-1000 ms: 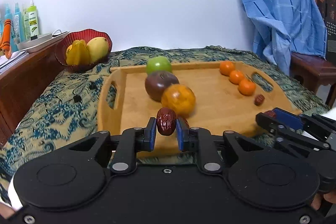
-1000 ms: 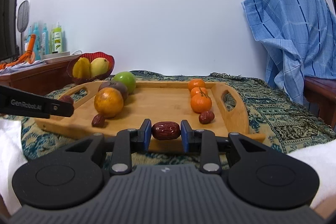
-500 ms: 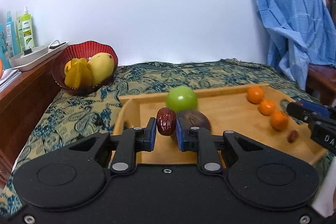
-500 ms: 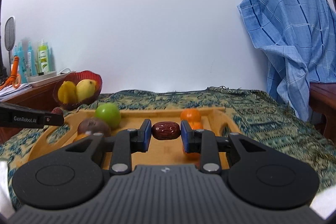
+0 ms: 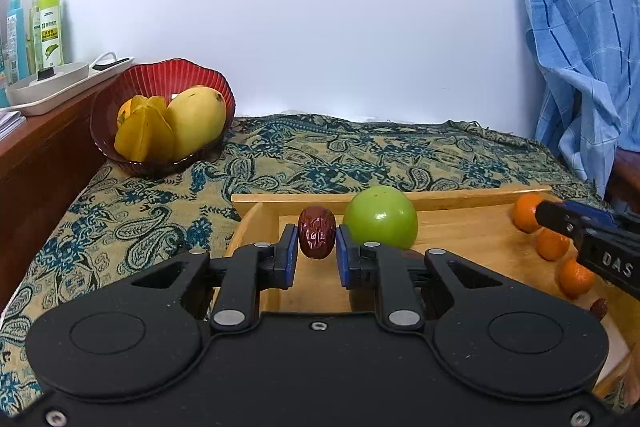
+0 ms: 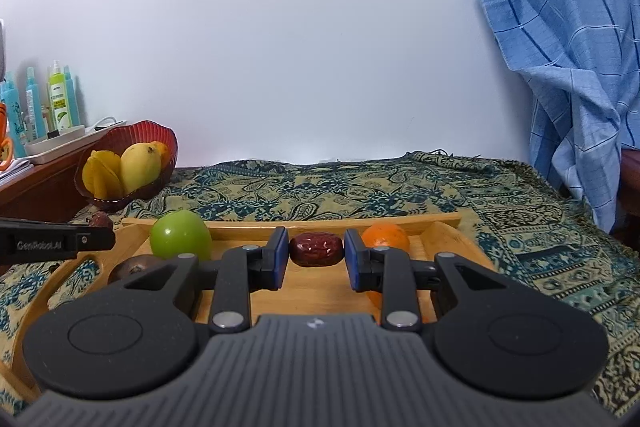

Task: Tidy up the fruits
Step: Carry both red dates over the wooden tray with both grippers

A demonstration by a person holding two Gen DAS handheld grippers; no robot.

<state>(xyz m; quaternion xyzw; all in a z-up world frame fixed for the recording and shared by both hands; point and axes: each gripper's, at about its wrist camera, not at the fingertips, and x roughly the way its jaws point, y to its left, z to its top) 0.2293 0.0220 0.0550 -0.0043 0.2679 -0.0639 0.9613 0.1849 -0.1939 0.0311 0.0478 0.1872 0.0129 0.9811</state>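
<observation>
While each tool (image 5: 317, 254) (image 6: 316, 255) pinches one, both dates (image 5: 317, 237) (image 6: 316, 249) hang over the tray (image 5: 460, 227).

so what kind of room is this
Probably a lived-in room at home: a patterned cloth covers the table, a red fruit bowl stands on it, and a blue garment hangs over furniture.

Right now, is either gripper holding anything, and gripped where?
Both. The left gripper pinches an upright red date across its lower sides. The right gripper clamps a second red date lying crosswise, by its two ends.
</observation>
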